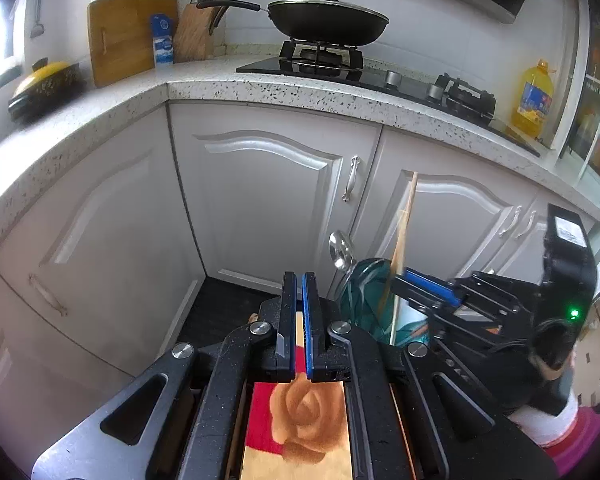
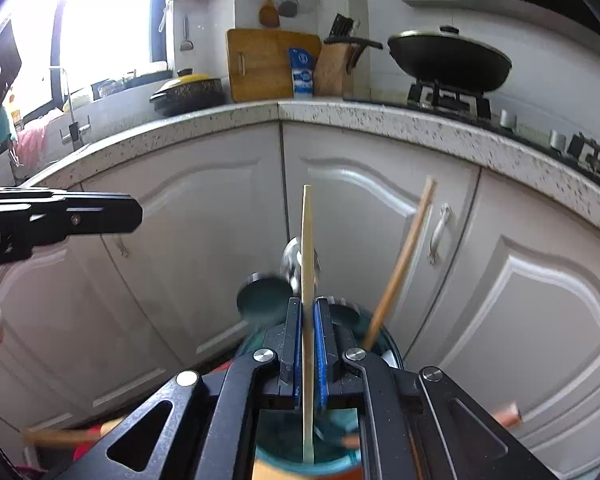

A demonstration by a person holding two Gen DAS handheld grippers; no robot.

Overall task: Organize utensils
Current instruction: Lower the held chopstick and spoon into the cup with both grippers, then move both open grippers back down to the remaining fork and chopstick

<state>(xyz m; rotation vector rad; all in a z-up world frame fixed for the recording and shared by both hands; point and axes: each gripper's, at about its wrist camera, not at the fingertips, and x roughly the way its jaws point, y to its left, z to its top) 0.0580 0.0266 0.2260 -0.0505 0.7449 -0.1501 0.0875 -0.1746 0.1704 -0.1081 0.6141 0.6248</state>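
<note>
Pale wood is what the right tongs [image 2: 308, 344] are clamped on: one light chopstick [image 2: 307, 264], standing almost straight up between the two blue pads [image 2: 321, 344]. Just under and in front of these tongs sits a teal holder [image 2: 260, 308], and the low end of the chopstick reaches down into it. I think the step in hand is putting this chopstick into the holder with the other utensils. The next move, I would guess, is to lower it a bit more and then let the pads come apart so it drops in and leans on the rim. It should be done gently, because the stick is thin and could tip out. A little past the tongs, a darker brown chopstick [image 2: 400, 264] already leans out of the holder to the right, and a shiny metal spoon [image 2: 294, 258] pokes up just behind the held stick. The left tongs [image 1: 299, 312] are off to the left side, near the holder but not touching it. Their pads are pressed together with nothing between them. Under them is a red cloth with a big rose [image 1: 300, 412]. Farther away are white cupboard doors [image 2: 380, 220], and above them the speckled bench [image 2: 380, 116] with a black wok [image 2: 448, 60] on the stove.
</note>
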